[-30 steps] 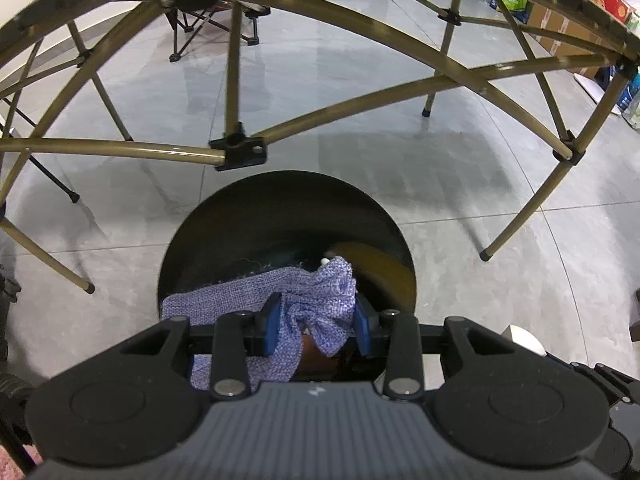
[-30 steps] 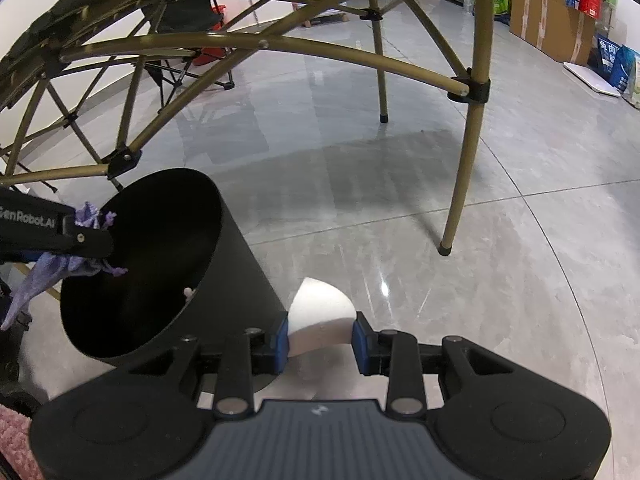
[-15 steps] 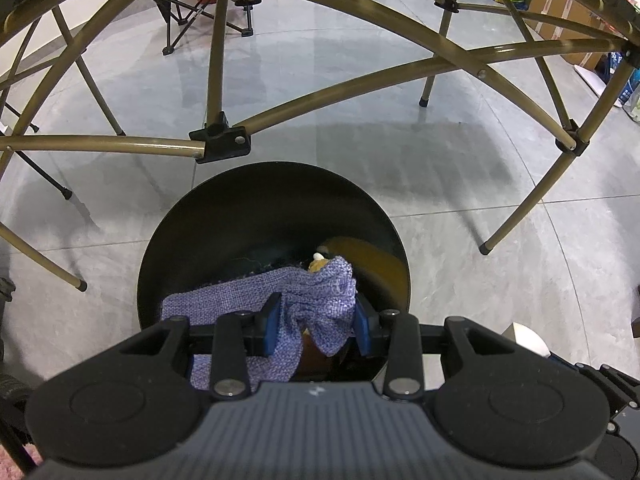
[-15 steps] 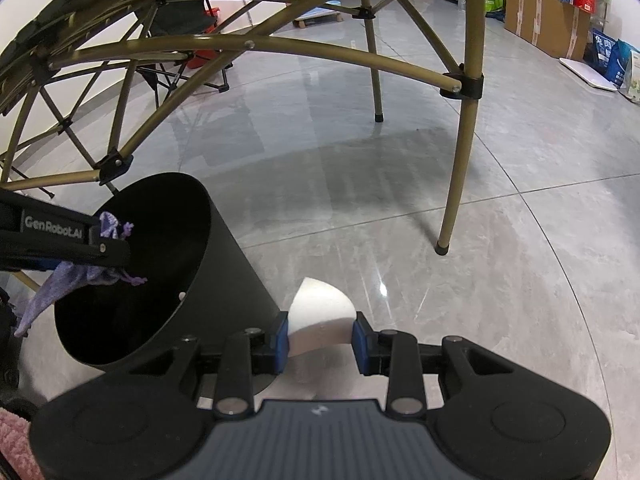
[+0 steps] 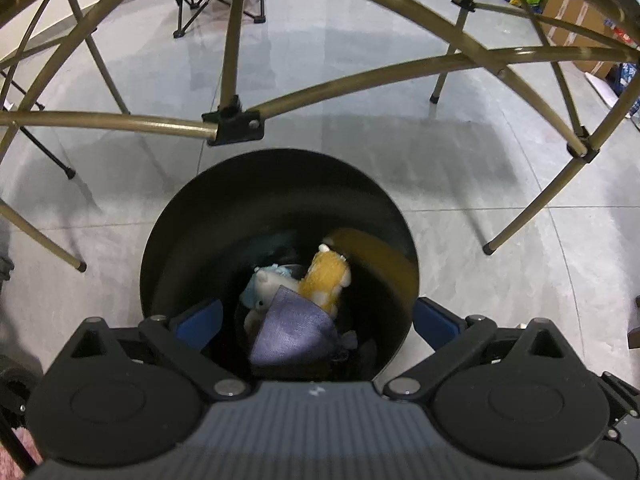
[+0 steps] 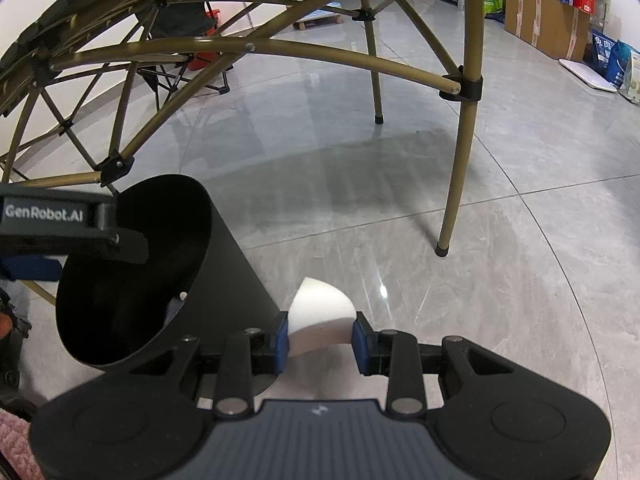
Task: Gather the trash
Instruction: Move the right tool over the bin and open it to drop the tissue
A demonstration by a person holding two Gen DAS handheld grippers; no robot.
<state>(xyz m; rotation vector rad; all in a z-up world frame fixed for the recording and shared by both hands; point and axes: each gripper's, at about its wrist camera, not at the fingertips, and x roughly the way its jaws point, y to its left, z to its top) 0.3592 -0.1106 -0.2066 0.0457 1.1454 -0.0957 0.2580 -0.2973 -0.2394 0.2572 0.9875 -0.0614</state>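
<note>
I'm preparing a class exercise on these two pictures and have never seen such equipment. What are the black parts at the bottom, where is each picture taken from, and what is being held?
The black parts are handheld two-finger grippers, one in each of a person's hands, each carrying a fisheye camera looking along its fingers. The left gripper hangs open over a black bin; its jaws have just been opening, and the purple cloth lies inside with two plush toys. The right gripper is shut on a white foam piece beside the bin, above a grey tiled floor.

Glossy grey tile floor (image 5: pixel 360 92), bronze table frame (image 6: pixel 248 46)
</note>
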